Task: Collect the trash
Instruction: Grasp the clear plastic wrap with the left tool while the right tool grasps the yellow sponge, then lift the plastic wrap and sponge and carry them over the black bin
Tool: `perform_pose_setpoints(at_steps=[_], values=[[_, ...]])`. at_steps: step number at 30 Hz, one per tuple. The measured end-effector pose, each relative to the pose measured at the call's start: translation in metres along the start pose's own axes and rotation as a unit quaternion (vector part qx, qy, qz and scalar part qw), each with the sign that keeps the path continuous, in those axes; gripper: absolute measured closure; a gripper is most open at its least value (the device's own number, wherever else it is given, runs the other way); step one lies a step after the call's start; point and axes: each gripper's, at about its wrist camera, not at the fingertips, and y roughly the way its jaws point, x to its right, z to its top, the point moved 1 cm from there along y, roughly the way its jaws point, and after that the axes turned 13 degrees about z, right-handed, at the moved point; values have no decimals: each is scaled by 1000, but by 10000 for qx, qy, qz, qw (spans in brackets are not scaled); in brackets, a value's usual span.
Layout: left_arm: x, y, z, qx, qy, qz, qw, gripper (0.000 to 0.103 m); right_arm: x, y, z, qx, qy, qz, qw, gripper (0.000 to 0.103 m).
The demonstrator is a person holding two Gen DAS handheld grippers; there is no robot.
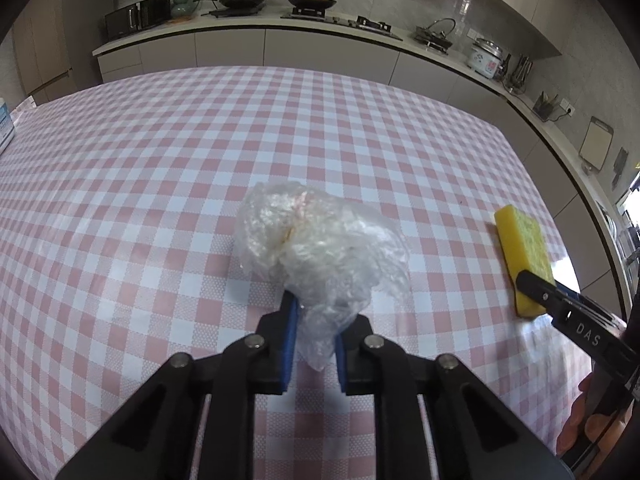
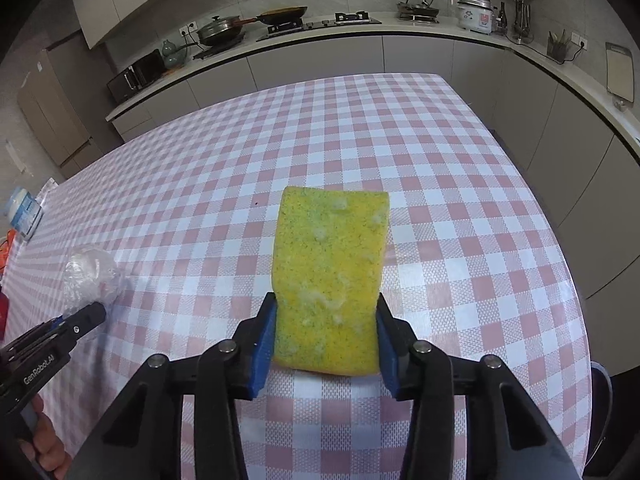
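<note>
My left gripper [image 1: 314,320] is shut on a crumpled clear plastic bag [image 1: 320,248], held just above the pink-and-white checked tablecloth [image 1: 160,184]. The bag also shows small at the far left of the right wrist view [image 2: 90,276], with the left gripper [image 2: 94,314] behind it. My right gripper [image 2: 326,320] is shut on a yellow sponge [image 2: 330,272] with white flecks, its flat face toward the cloth. In the left wrist view the sponge [image 1: 522,252] and right gripper [image 1: 532,286] are at the table's right side.
A blue-and-white packet [image 2: 25,212] lies at the table's far left edge, also seen in the left wrist view [image 1: 5,128]. Something orange and red [image 2: 6,248] sits beside it. A kitchen counter [image 1: 280,24] with pans, microwave and rice cooker runs behind the table.
</note>
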Motion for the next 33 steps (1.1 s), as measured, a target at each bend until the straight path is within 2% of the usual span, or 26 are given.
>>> perform_pose_setpoints(at_steps=[11, 17, 33], values=[[20, -38, -15, 184, 15, -196, 9996, 86, -3, -44, -15, 136, -54, 343, 9993, 57], [37, -54, -33, 203, 12, -235, 9995, 86, -1, -74, -36, 100, -187, 459, 9987, 57], [100, -100, -84, 284, -41, -231, 9993, 86, 42, -146, -95, 49, -353, 885, 9954, 57]])
